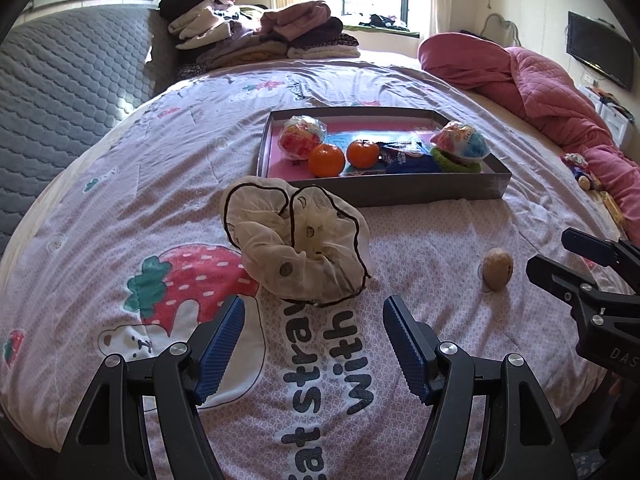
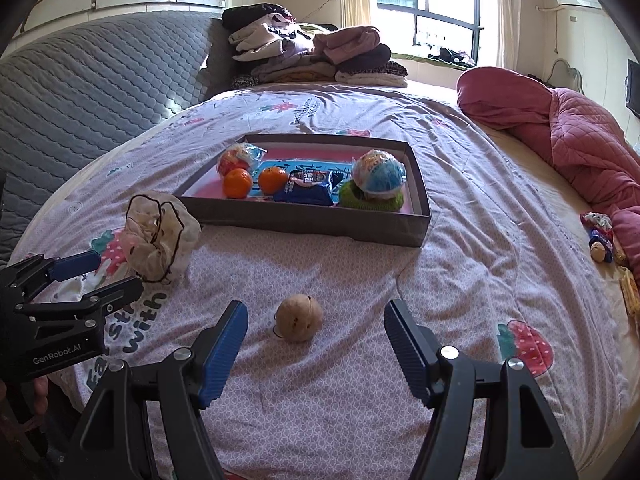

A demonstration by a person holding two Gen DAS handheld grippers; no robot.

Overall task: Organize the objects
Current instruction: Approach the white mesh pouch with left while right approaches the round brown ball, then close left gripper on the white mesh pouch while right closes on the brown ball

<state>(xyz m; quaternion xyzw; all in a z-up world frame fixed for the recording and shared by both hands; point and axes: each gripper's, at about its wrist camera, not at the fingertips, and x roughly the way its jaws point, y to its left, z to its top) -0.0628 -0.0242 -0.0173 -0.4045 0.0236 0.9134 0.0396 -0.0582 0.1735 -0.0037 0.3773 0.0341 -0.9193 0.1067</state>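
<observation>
A grey box tray [image 1: 400, 194] [image 2: 320, 222] sits on the bed and holds two oranges [image 1: 326, 160] [image 2: 237, 183], wrapped toy balls, a blue snack packet [image 2: 310, 186] and a green knitted ring [image 2: 352, 196]. A sheer cream scrunchie [image 1: 298, 240] [image 2: 158, 236] lies in front of the tray, just beyond my open, empty left gripper [image 1: 314, 344]. A tan walnut [image 1: 497, 269] [image 2: 299, 317] lies on the sheet between the fingers of my open, empty right gripper [image 2: 316, 344]. Neither gripper touches anything.
A pink quilt [image 2: 568, 136] is bunched at the right. Folded clothes [image 2: 312, 52] are stacked at the far end. A grey padded headboard [image 1: 68, 92] is at the left. Small items [image 2: 600, 240] lie near the right bed edge.
</observation>
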